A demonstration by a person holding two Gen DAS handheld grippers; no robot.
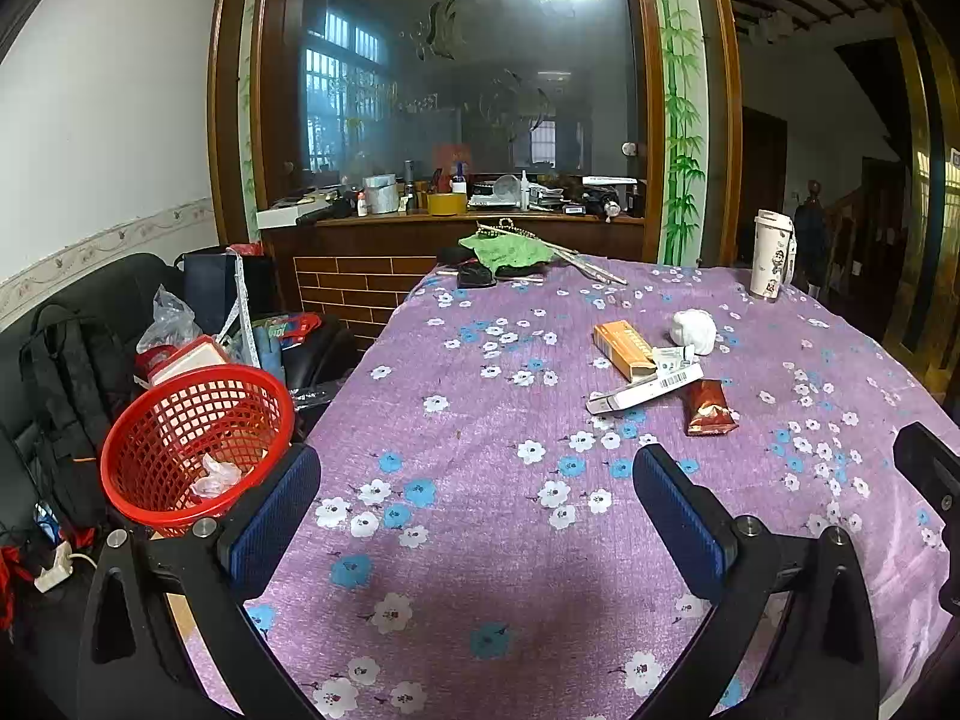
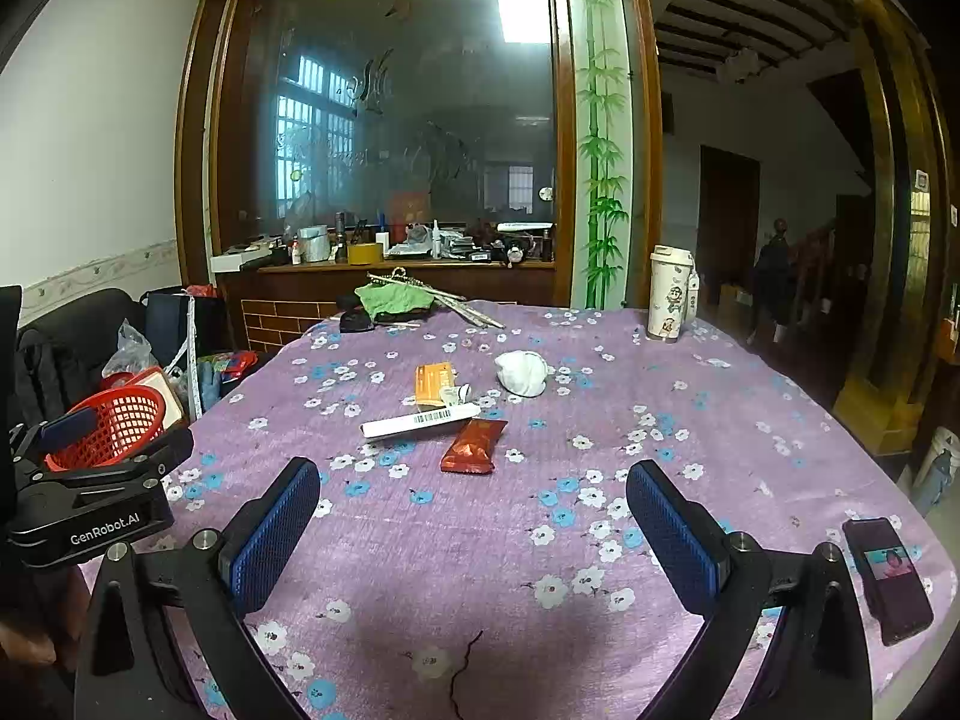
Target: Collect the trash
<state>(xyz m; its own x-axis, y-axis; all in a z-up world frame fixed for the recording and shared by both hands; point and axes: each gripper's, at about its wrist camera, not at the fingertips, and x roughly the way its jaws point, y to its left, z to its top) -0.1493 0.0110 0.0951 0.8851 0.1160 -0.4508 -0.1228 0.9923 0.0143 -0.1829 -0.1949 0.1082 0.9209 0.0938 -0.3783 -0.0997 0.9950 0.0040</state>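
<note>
Left hand-held gripper [image 1: 477, 516] and right hand-held gripper [image 2: 474, 525] both spread wide, holding nothing, above counter with purple floral cloth [image 2: 420, 570]. Trash mid-counter: orange carton [image 2: 433, 385], long white barcoded box [image 2: 420, 421], red-brown foil wrapper [image 2: 474, 447], crumpled white tissue [image 2: 521, 373]. Red mesh plastic basket [image 1: 195, 441] off counter's left edge.

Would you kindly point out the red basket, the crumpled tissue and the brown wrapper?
red basket [image 1: 180, 414], left wrist view, inner mesh wall.
crumpled tissue [image 2: 521, 372], right wrist view, its middle.
brown wrapper [image 2: 474, 446], right wrist view, its middle.

Twin low views, shared table [image 1: 480, 360]
</note>
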